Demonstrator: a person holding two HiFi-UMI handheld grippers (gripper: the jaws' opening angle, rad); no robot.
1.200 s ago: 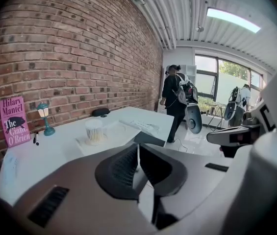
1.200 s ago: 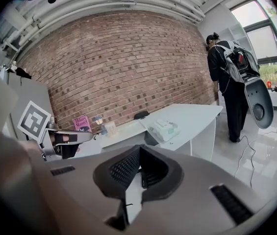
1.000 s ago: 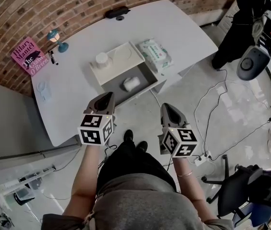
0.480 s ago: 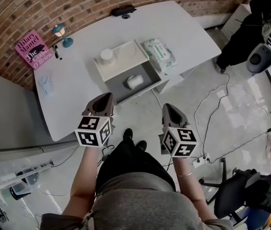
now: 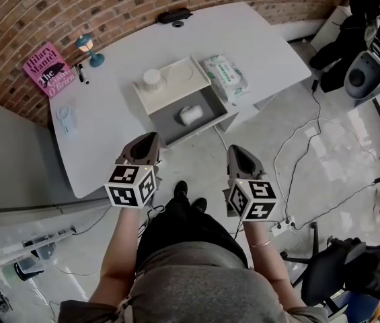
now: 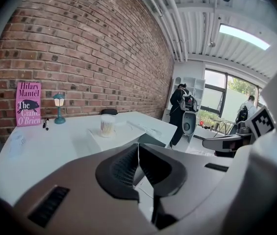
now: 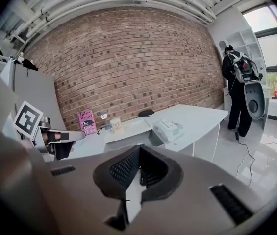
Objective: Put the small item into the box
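Head view: left tool (image 5: 148, 138) and right tool (image 5: 235, 152) are both seen clenched on nothing, held just off the desk (image 5: 109, 133), white roll (image 5: 190, 115) already parked in the grey box (image 5: 166, 121).

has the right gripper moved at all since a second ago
No. The right gripper keeps the same spot against the person's shoes and the white power strip on the floor.

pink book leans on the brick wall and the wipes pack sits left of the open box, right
No: the wipes pack sits right of the open box, as the head view shows. The pink book does lean on the brick wall.
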